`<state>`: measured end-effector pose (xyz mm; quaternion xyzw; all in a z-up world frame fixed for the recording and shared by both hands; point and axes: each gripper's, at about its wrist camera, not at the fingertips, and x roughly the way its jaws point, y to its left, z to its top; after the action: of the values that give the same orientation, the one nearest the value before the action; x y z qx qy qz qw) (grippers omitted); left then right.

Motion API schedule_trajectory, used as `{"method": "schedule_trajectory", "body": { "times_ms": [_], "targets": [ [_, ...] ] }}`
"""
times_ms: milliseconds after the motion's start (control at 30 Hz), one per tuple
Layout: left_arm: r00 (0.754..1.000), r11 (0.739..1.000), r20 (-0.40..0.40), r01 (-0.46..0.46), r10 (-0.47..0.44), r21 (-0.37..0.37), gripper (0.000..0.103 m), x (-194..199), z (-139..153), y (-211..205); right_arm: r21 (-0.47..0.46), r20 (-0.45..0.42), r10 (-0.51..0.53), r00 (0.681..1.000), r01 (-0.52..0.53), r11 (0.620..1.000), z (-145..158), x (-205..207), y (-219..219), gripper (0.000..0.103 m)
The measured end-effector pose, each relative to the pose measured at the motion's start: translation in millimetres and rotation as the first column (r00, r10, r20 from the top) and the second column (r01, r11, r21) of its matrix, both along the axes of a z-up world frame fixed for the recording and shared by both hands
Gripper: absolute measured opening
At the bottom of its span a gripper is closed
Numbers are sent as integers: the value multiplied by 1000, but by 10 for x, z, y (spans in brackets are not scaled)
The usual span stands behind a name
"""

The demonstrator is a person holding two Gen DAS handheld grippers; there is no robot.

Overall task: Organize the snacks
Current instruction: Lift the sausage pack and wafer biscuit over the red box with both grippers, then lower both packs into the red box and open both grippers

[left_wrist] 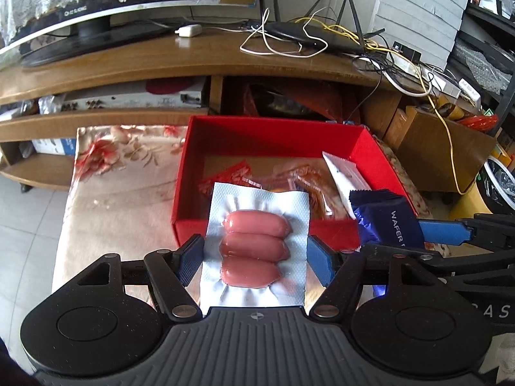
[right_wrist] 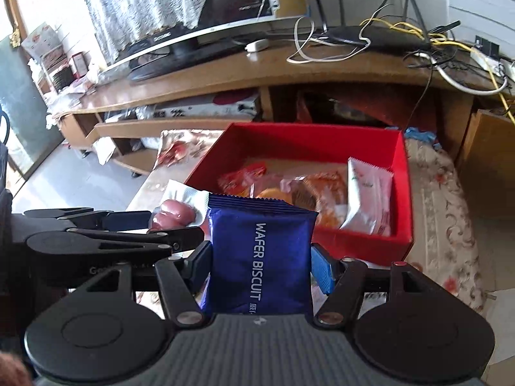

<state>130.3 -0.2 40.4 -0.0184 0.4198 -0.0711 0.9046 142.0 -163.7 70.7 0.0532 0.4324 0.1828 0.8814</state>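
Note:
My left gripper (left_wrist: pixel 256 262) is shut on a sausage pack (left_wrist: pixel 256 244), three pink sausages in silver-white foil, held just before the near wall of the red box (left_wrist: pixel 267 135). My right gripper (right_wrist: pixel 260 265) is shut on a blue wafer biscuit packet (right_wrist: pixel 259 257), also near the box's front wall (right_wrist: pixel 354 241). Each held pack shows in the other view: the wafer packet (left_wrist: pixel 391 218) at right, the sausage pack (right_wrist: pixel 180 209) at left. The box holds a white sachet (right_wrist: pixel 367 199), a red packet (right_wrist: pixel 241 175) and orange clear-wrapped snacks (right_wrist: pixel 318 193).
The box sits on a floral-cloth surface (left_wrist: pixel 119 177). Behind it stands a wooden TV stand (left_wrist: pixel 161 61) with a monitor (left_wrist: pixel 96 9), a router (left_wrist: pixel 309 35) and tangled cables. Cardboard boxes (left_wrist: pixel 434 151) stand at the right. Tiled floor (left_wrist: pixel 25 212) lies at the left.

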Motion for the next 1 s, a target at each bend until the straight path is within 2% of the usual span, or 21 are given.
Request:
{"method": "schedule_trajectory", "body": {
  "times_ms": [467,733,1000],
  "targets": [
    [1000,999,11,17,-17,30,75,404,0,-203,-54,41,-72,997,74,996,-2,339,-154,61],
    [1000,998,5,16,-16,53,74,565,-53,-242,-106,67,-77,995,84,991,-35,481,-151,61],
    [1000,998,-14,-5,6,64,75,735,-134,-229,-130,57,-75,996,82,988,-119,665,-121,61]
  ]
}}
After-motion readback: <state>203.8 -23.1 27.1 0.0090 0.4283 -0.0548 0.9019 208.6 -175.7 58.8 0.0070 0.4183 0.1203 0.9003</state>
